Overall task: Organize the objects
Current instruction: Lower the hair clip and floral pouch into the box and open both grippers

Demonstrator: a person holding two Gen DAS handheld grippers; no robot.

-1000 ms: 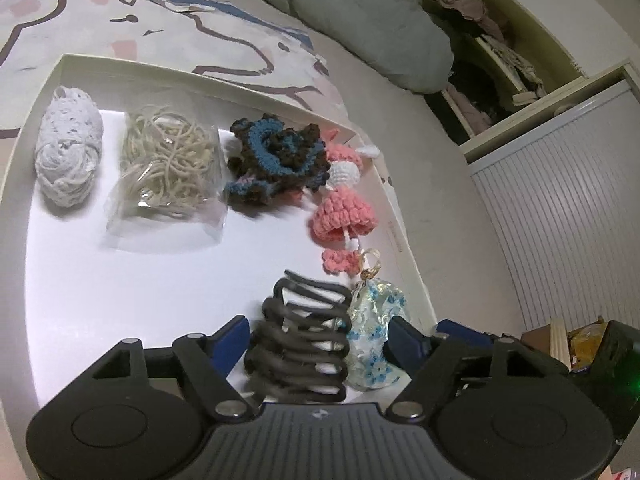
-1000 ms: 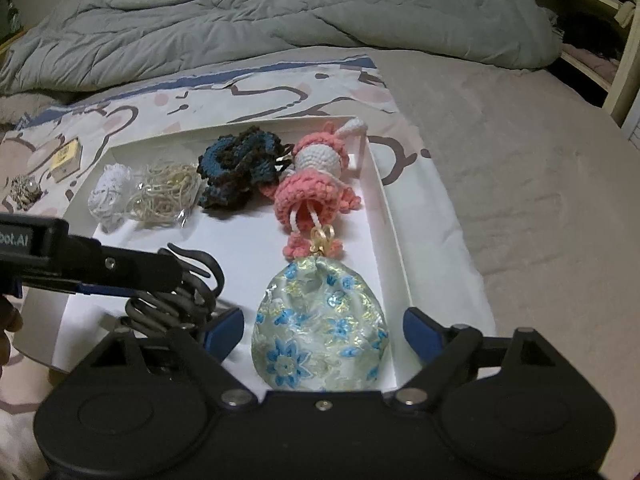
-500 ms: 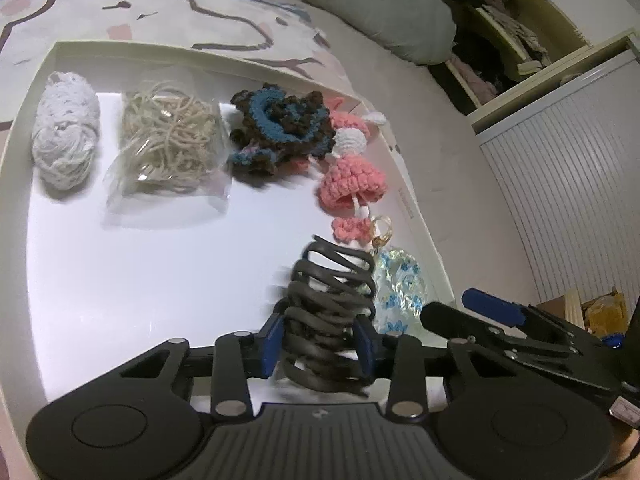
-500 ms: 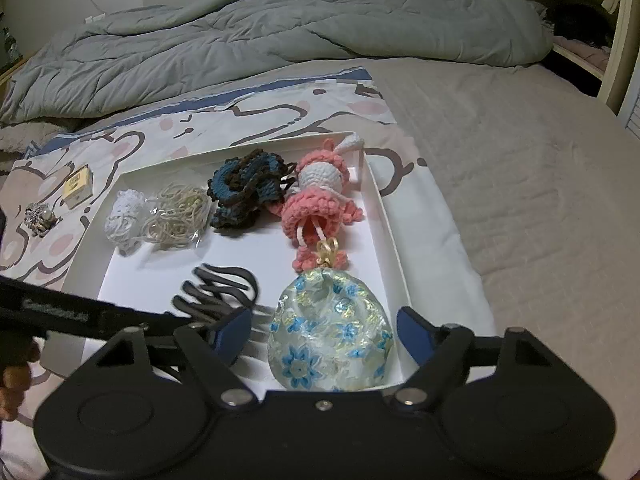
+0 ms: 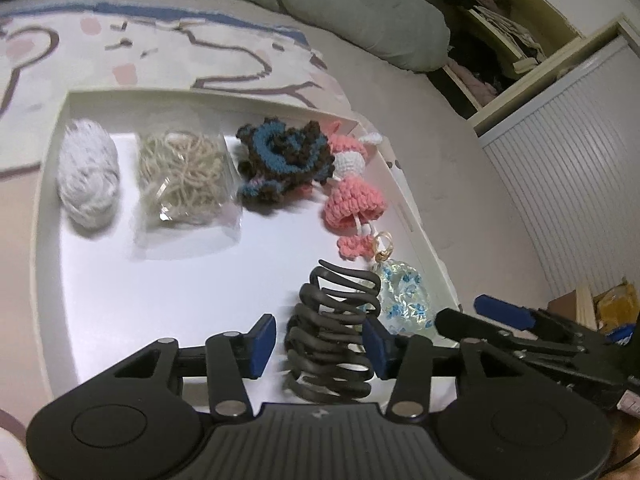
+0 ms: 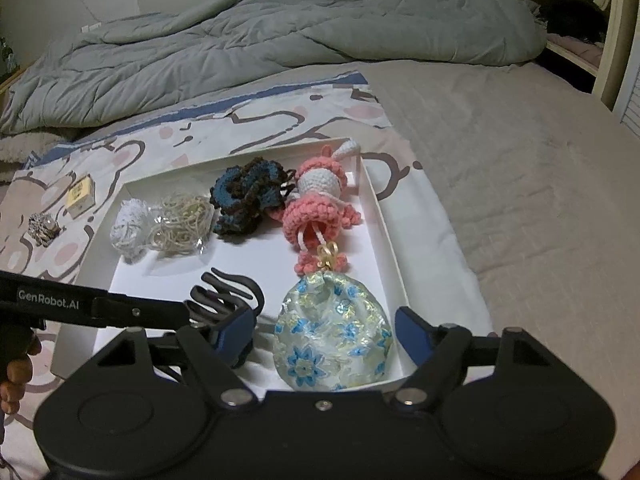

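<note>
The hair claw [image 5: 334, 336] lies in the near part of the white box [image 5: 48, 240] on the bed, right between the jaws of the left tongs [image 5: 320, 346], which are opening: the left pad stands clear of it with white floor showing in the gap, the right pad is at or just off its side. So the claw looks released rather than held. Its long axis runs away from these tongs, along their pointing line, teeth curling toward the far end. Just to its right sits the flowered pouch [image 6: 332, 340], between the widely parted, empty jaws of the right tongs [image 6: 326, 338], neither pad touching it. The left tongs are the nearer to the claw, the right to the pouch; any next grasp on the claw should squeeze across its narrow width.
</note>
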